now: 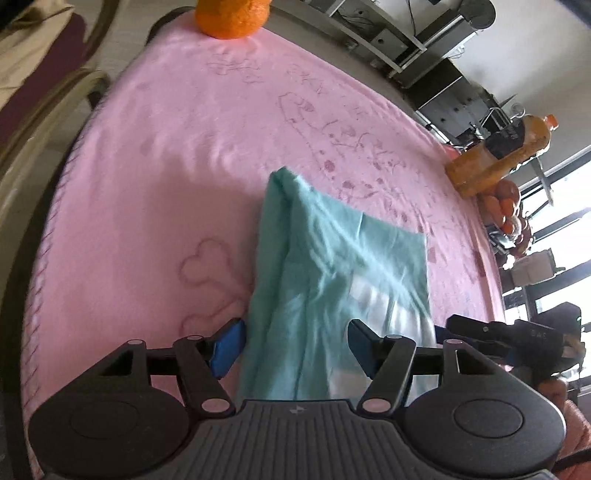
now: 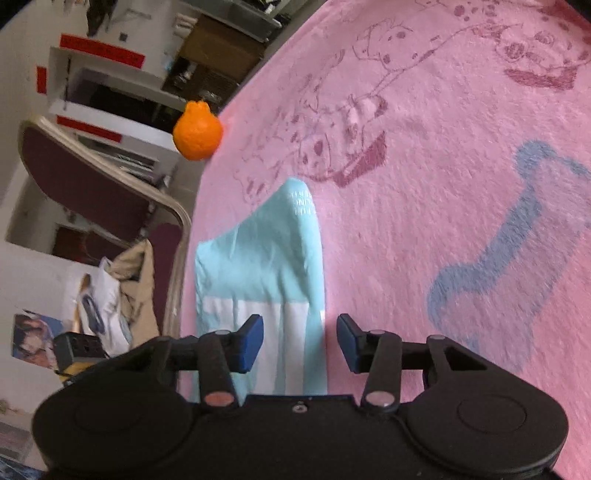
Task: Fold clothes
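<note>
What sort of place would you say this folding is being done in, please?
Probably a lived-in room used as a workspace: a table under a pink blanket, a cushioned chair beside it, cluttered shelving behind, and an orange juice bottle near the window.

We see the folded garment (image 1: pixel 332 280) lying on the blanket (image 1: pixel 166 166) that covers the table, its near end between the left gripper's (image 1: pixel 295 347) fingers. An orange (image 1: pixel 231 16) sits at the blanket's far edge; a bottle (image 1: pixel 498 155) lies right.
</note>
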`<state>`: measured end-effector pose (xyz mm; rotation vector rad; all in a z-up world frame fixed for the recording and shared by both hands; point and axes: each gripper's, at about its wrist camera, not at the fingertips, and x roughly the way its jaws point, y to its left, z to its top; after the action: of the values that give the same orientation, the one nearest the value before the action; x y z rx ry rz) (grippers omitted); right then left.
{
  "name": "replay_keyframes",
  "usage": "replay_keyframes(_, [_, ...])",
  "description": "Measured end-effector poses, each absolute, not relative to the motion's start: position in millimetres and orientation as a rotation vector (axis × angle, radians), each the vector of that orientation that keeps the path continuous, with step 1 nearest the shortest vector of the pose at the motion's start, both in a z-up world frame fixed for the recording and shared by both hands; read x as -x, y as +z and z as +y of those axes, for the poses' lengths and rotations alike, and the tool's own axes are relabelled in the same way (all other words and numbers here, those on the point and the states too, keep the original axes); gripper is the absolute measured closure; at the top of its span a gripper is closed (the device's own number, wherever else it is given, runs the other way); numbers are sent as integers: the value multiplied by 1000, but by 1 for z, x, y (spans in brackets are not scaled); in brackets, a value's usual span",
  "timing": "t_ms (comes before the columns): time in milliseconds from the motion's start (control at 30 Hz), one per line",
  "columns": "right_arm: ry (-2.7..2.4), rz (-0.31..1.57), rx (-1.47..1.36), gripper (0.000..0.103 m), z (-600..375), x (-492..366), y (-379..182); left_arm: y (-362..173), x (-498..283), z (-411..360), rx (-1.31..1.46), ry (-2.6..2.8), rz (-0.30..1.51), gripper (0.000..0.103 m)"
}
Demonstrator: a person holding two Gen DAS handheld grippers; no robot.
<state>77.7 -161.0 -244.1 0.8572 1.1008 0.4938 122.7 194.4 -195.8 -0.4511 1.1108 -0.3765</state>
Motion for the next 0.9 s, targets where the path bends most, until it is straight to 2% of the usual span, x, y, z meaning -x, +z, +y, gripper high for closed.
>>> replay_keyframes(167, [505, 1030, -957, 61, -161, -89, -257, -197, -137, 186, 456, -412, 1093, 43])
replay_keyframes(233, [519, 1036, -974, 68, -161, -92, -261, -198, -133, 183, 439, -454, 1090, 60])
replay_keyframes(333, [611, 1104, -952, 73, -159, -94, -265, -200, -124, 184, 421, -503, 1099, 70])
replay_keyframes(433, [692, 1149, -902, 73, -158, -90, -266, -203, -120, 189, 413, -520, 1113, 66])
replay_keyframes(533, [683, 1128, -917, 75, -160, -93, -266, -205, -130, 186, 449, -531, 1116, 46])
replay_keyframes(600, [646, 1087, -949, 75, -157, -98, -267, -202, -137, 175, 437, -538, 1111, 42])
replay_keyframes(667, [604, 1048, -975, 75, -151, -102, -267, -202, -141, 168, 433, -532, 1104, 43])
replay_keyframes(700, [589, 1036, -978, 76, -147, -103, -266, -202, -142, 166, 435, -521, 1100, 48])
replay_keyframes(733, [571, 1030, -975, 77, -143, -102, -265, -201, -142, 165, 433, -497, 1099, 76])
replay_keyframes(767, [549, 1036, -957, 80, -139, -102, -263, -200, -139, 165, 421, -464, 1100, 88])
replay_keyframes(833, [490, 1050, -896, 96, -134, -100, -256, -193, -131, 165, 412, -424, 1081, 94])
replay_keyframes(900, [468, 1025, -821, 98, -128, -93, -243, -174, -113, 157, 366, -405, 1017, 94])
